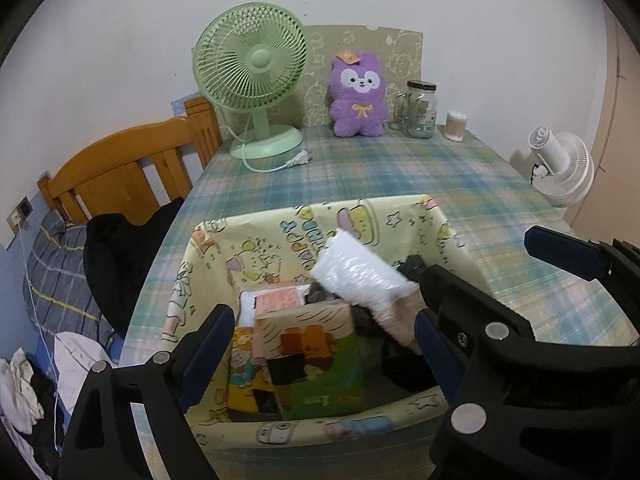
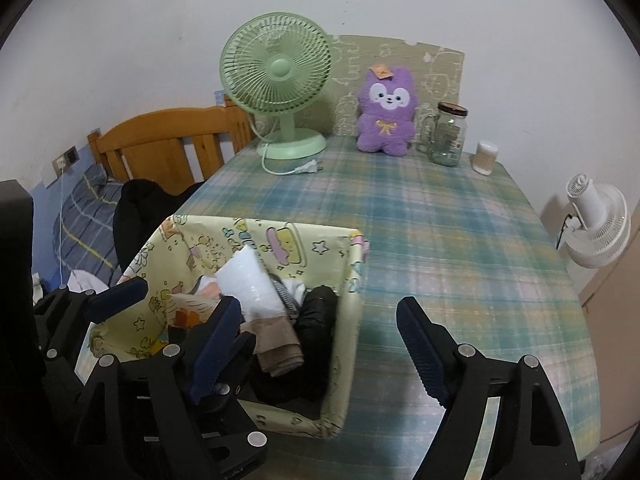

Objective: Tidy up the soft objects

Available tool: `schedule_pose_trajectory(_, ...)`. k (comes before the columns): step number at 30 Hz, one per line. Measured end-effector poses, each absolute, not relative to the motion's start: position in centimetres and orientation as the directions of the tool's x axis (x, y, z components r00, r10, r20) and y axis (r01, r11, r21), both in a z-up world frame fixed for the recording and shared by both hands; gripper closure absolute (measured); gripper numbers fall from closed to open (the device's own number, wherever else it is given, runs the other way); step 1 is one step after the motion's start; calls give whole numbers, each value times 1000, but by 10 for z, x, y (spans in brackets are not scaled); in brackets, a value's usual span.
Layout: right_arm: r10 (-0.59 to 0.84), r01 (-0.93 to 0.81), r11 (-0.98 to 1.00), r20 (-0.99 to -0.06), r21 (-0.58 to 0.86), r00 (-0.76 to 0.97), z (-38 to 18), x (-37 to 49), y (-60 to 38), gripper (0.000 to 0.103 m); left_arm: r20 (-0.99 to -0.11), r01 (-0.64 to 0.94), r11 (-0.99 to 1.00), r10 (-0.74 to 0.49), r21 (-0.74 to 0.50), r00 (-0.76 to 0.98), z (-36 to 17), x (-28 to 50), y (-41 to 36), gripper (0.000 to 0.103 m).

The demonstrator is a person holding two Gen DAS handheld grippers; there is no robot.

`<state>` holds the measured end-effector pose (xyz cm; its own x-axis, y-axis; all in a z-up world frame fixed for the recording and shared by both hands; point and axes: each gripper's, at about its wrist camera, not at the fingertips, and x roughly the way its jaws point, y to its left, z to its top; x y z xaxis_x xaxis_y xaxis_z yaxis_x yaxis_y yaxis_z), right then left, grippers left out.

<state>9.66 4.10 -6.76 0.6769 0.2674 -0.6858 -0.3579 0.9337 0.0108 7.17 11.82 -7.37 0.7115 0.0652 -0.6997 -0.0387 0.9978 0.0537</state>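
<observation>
A yellow cartoon-print storage box (image 1: 280,228) (image 2: 352,280) stands on the plaid table. In it lie a white plastic-wrapped pack (image 1: 360,272) (image 2: 248,280), a beige cloth (image 1: 400,320) (image 2: 276,348), dark rolled cloth (image 2: 316,320) and flat packets (image 1: 316,356). My left gripper (image 1: 324,348) is open over the box. My right gripper (image 2: 316,340) is open over the box's right side; it also shows in the left wrist view (image 1: 496,264). A purple plush toy (image 1: 358,96) (image 2: 386,114) sits at the table's far edge.
A green desk fan (image 1: 252,76) (image 2: 278,84), a glass jar (image 1: 418,110) (image 2: 446,134) and a cotton-swab tub (image 1: 456,126) (image 2: 485,158) stand at the far edge. A bed with a wooden headboard (image 1: 128,168) lies left. A white fan (image 1: 560,168) stands right.
</observation>
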Motion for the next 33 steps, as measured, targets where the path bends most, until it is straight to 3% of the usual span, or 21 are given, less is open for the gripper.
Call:
schedule_pose_trajectory(20, 223, -253, 967, -597, 35, 770, -29, 80, -27, 9, -619, 25, 997, 28, 77, 785, -35, 65, 56, 5)
schedule_pose_trajectory(33, 179, -172, 983, -526, 63, 832, 0, 64, -78, 7, -549, 62, 992, 7, 107, 836, -7, 48, 13, 1)
